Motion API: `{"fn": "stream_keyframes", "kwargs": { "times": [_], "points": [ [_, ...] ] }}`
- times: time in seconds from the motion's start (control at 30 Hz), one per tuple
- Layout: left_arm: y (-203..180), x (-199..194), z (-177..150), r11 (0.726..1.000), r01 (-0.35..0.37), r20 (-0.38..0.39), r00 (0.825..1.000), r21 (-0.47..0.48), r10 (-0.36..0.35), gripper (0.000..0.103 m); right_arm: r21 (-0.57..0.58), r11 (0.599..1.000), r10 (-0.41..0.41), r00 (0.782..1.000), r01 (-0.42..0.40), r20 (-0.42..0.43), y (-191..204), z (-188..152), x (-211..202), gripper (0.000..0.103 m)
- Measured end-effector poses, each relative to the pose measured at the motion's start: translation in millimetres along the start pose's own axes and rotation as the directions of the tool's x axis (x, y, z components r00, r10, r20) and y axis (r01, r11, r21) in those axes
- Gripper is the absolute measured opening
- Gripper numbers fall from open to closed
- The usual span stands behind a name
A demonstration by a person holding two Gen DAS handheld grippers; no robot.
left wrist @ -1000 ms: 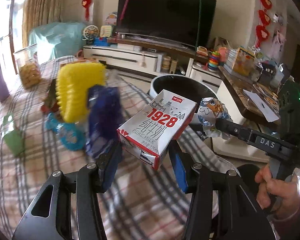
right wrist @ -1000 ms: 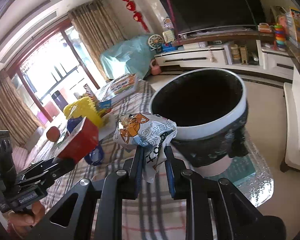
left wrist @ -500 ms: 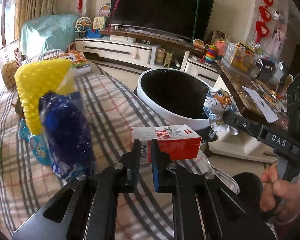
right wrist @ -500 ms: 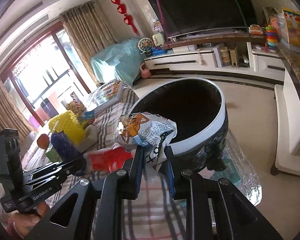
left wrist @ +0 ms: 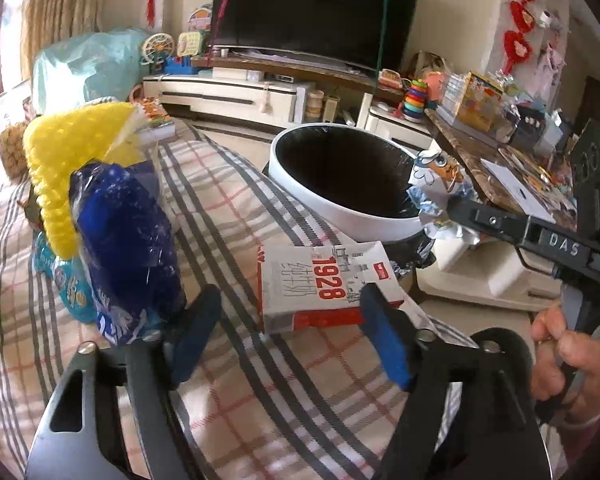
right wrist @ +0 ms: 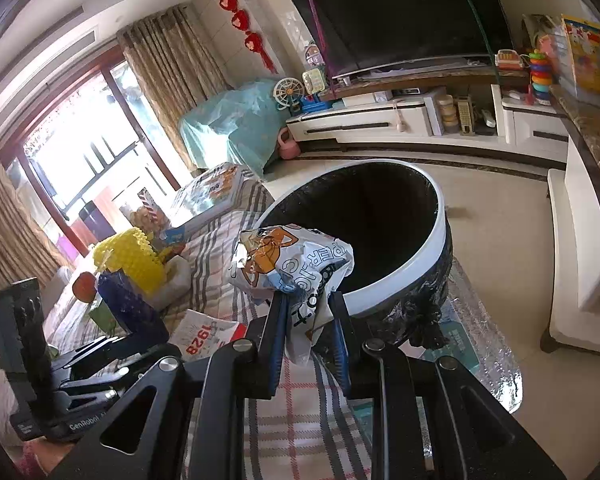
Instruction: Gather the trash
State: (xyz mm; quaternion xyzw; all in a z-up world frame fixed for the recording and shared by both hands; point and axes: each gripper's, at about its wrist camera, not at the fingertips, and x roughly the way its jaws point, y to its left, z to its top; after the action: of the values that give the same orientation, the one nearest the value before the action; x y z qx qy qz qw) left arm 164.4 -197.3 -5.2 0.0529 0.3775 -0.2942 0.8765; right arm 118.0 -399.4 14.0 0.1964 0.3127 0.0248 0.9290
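Observation:
A white and red "1928" milk carton (left wrist: 324, 284) lies flat on the plaid cloth just short of the bin, and shows in the right wrist view (right wrist: 204, 334). My left gripper (left wrist: 292, 332) is open around its near end, fingers apart from it. My right gripper (right wrist: 308, 336) is shut on a crumpled cartoon snack wrapper (right wrist: 292, 260), held at the near rim of the white-rimmed, black-lined trash bin (right wrist: 440, 240). The wrapper (left wrist: 436, 184) and bin (left wrist: 364, 224) also show in the left wrist view.
A blue wrapper (left wrist: 124, 240), a yellow spiky object (left wrist: 60, 168) and a light blue packet (left wrist: 68, 280) sit on the cloth at left. A TV stand (left wrist: 236, 92) and a cluttered marble counter (left wrist: 500, 152) lie beyond the bin.
My left gripper, shut on the carton half a second ago, has opened; the carton now lies flat on the cloth. The right gripper has carried the wrapper closer to the bin's rim.

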Motion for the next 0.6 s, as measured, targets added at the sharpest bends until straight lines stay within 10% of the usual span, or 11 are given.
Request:
{"fn": "stream_keyframes", "kwargs": {
  "times": [0.6],
  "points": [
    [-7.0,32.4,17.6,0.945,0.247,-0.137,0.966,0.214,-0.221,0.091,0.039,0.998,-0.043,0.999,0.042,0.013,-9.8,-0.7,-9.3,0.021]
  ]
}}
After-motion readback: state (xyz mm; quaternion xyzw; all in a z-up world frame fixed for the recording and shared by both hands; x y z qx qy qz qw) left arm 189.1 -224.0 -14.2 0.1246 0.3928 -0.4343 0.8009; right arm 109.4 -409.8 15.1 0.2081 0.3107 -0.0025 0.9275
